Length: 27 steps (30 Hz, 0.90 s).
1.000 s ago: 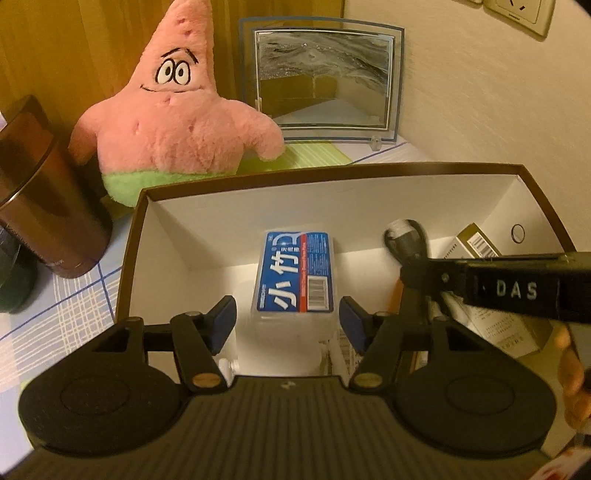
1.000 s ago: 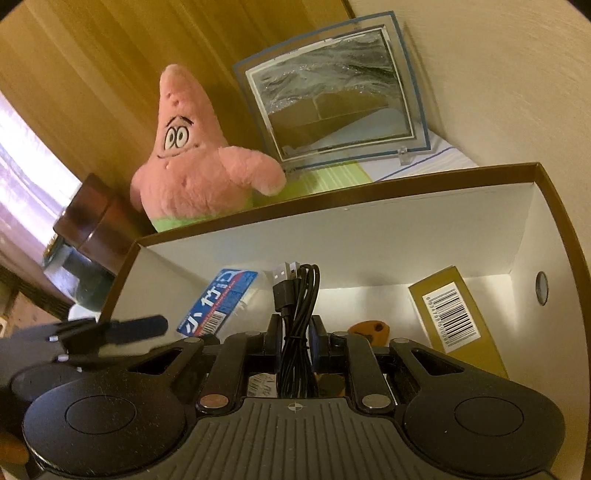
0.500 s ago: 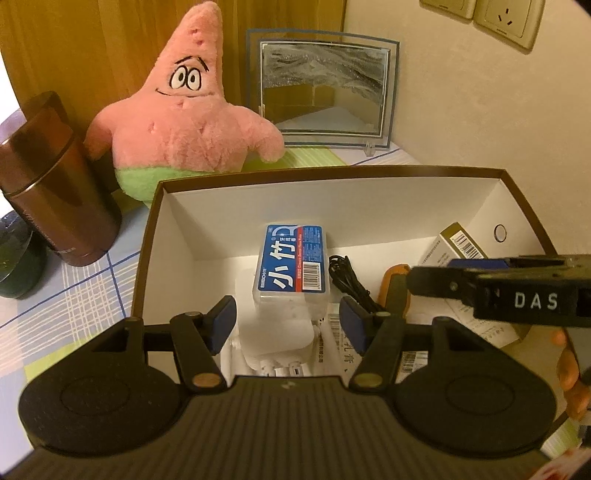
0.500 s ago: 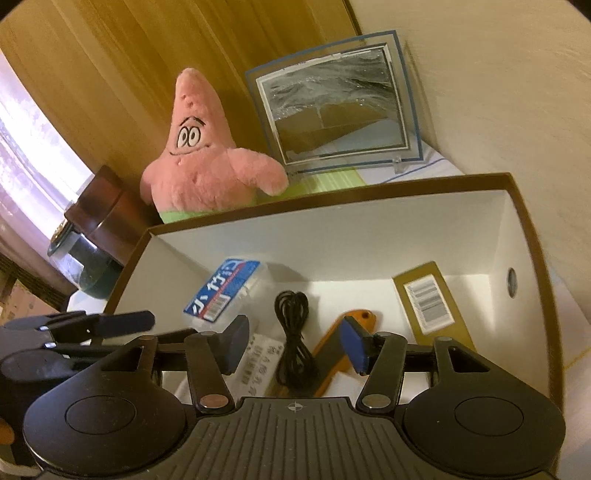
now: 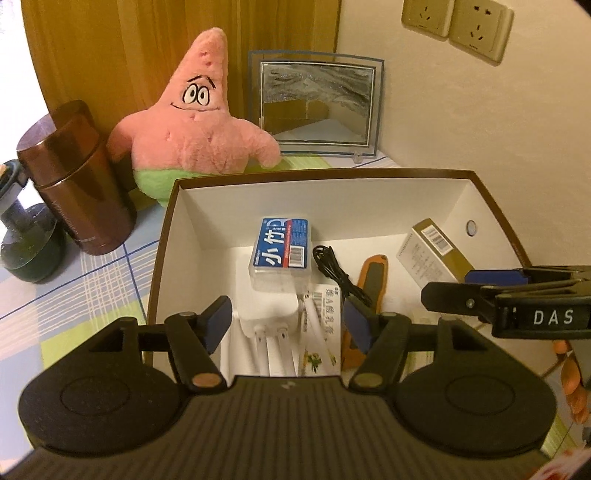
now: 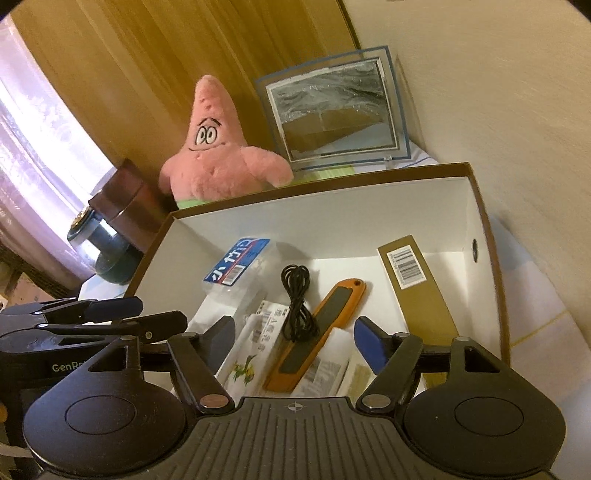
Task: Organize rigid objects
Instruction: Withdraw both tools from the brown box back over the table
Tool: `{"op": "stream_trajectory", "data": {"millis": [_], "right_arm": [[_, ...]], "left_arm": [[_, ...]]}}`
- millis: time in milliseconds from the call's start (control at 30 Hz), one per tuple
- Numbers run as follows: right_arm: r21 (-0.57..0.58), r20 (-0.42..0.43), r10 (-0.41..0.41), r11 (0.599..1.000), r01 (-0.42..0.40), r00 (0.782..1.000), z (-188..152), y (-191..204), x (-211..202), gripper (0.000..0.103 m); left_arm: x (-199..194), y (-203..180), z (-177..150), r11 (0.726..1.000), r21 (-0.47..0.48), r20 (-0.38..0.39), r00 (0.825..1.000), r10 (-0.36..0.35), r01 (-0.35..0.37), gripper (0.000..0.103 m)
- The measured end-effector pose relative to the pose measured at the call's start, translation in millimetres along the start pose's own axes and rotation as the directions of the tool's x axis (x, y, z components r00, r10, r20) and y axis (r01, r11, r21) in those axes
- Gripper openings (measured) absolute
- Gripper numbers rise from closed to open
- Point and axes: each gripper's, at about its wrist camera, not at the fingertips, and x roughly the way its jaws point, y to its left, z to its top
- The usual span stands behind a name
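A brown box (image 5: 317, 173) with white inner walls holds a clear case with a blue label (image 5: 280, 247), a white charger (image 5: 269, 310), a printed white packet (image 5: 327, 321), a coiled black cable (image 5: 336, 273), an orange utility knife (image 5: 373, 277) and a gold carton (image 5: 436, 251). My left gripper (image 5: 287, 321) hovers over the box's near edge, its jaws opening with nothing between them. My right gripper (image 6: 295, 341) hangs above the cable (image 6: 297, 302) and knife (image 6: 325, 325), its jaws also opening and clear of both. It enters the left wrist view from the right (image 5: 447, 286).
A pink star plush (image 5: 192, 136), a glass sand-picture frame (image 5: 317, 107) and a brown canister (image 5: 74, 184) stand behind and left of the box. A dark green object (image 5: 26, 251) sits at far left. The wall with sockets (image 5: 458, 26) runs along the right.
The right gripper let go of the black cable, which now lies in the box, and its jaws spread wide. Both grippers drew back and up from the box. The left jaws widened a little.
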Motion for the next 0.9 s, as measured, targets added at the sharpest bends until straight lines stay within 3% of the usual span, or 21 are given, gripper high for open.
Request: {"op": "stream_trajectory", "data": {"millis": [367,900], "right_arm": [[0.006,0.036,0.016,1.000,-0.016,0.999,-21.3,15.8,-48.3,0.072],[-0.027,0.019,0.032,0.999,-0.032,0.999,-69.0,38.4,-91.3,0.072]], "left_arm": [[-50.3,-5.1,-27.1,0.999,-0.037,0.022,1.000,0.018,-0.017,0.064],[-112.3,-4.5,-79.5,0.997,-0.080,0.034,0.999,0.017,-0.015,0.064]]}}
